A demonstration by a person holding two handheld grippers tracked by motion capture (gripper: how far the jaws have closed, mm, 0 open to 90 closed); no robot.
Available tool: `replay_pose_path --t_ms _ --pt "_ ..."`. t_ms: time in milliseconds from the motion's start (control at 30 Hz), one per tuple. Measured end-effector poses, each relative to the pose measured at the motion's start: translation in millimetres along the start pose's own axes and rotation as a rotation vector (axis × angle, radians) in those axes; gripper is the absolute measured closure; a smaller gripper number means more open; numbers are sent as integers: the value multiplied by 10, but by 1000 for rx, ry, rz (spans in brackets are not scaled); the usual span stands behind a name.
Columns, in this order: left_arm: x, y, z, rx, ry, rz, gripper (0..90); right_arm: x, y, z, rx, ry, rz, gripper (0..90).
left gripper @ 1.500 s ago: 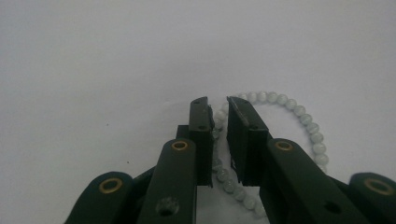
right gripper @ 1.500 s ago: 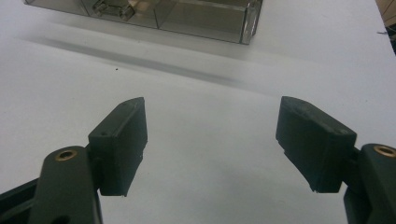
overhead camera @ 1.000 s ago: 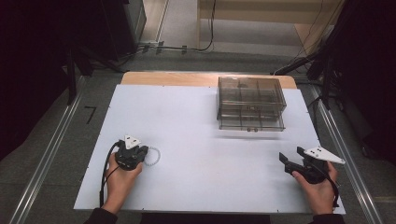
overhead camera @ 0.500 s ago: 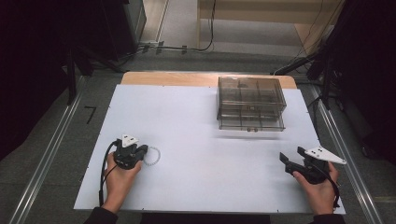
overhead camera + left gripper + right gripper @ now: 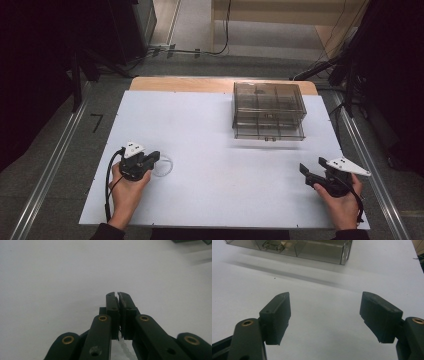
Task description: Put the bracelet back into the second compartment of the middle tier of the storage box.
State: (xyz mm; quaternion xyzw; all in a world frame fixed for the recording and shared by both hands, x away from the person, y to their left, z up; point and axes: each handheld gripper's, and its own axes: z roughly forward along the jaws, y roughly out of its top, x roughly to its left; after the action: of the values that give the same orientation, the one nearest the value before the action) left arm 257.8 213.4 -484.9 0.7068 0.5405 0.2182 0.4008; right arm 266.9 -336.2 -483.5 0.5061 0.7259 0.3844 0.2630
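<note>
Left gripper point(image 5: 154, 158) fingers pinch clear bead loop point(image 5: 165, 166); right gripper point(image 5: 312, 170) fingers wide.

Black tools point(image 5: 150, 160), brass rivets, dark sleeves

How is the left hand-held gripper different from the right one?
The left hand-held gripper has its jaws shut on a thin clear beaded loop, while the right hand-held gripper is wide open with nothing between its jaws. The left sits at the table's left side, the right near its right edge. Both are black and held low over the table.
</note>
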Motion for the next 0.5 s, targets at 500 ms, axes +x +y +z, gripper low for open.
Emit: replay_pose_path --t_ms 500 --pt "-153 112 -38 -44 -45 10 877 51 37 16 -12 23 -2 238"
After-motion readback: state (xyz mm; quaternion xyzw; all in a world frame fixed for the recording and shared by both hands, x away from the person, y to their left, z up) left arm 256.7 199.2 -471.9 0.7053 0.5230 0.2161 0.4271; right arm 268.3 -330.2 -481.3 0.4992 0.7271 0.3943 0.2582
